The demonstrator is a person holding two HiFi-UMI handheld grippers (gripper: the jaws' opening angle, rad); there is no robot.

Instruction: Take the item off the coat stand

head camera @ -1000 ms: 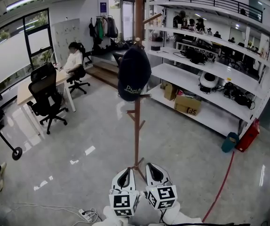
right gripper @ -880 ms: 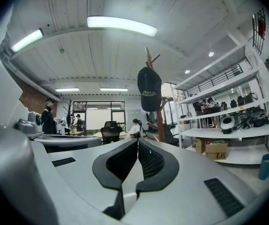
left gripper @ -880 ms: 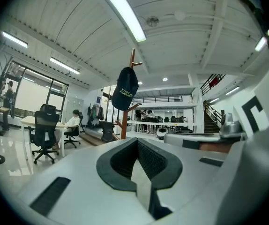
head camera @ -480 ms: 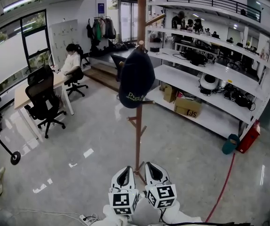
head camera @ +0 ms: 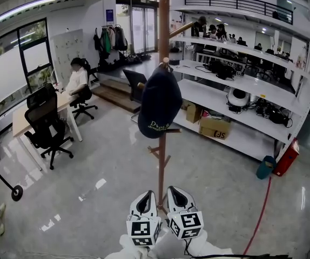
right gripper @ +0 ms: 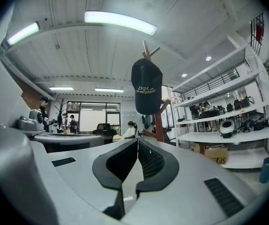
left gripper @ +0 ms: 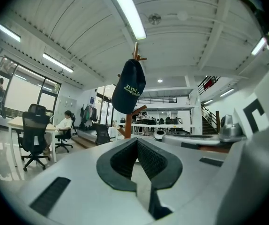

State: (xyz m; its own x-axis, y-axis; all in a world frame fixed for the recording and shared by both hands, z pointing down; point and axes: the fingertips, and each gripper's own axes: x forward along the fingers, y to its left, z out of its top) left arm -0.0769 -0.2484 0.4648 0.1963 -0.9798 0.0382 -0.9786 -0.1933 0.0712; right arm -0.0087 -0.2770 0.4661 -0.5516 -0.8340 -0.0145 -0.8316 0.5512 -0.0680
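Cap (head camera: 159, 104) hung on stand (head camera: 161, 166) at 12 o'clock, not yet reached. Left tongs (head camera: 146, 196) and right tongs (head camera: 174, 193) held closed, empty.

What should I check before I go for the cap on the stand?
1. Cap on the coat stand: hangs from an upper peg. Ok.
2. Left gripper ready to grasp: jaws together, nothing between them. Not ok, open first.
3. Right gripper ready to grasp: jaws together, empty. Not ok, open first.
4. Line to the cap: both gripper views show it ahead and above with nothing in between. Ok.
5. Grippers at the cap: both sit low near the stand's base, well below it. Not ok.
6. How the cap catches on the peg: hidden inside the cap. Cannot tell.
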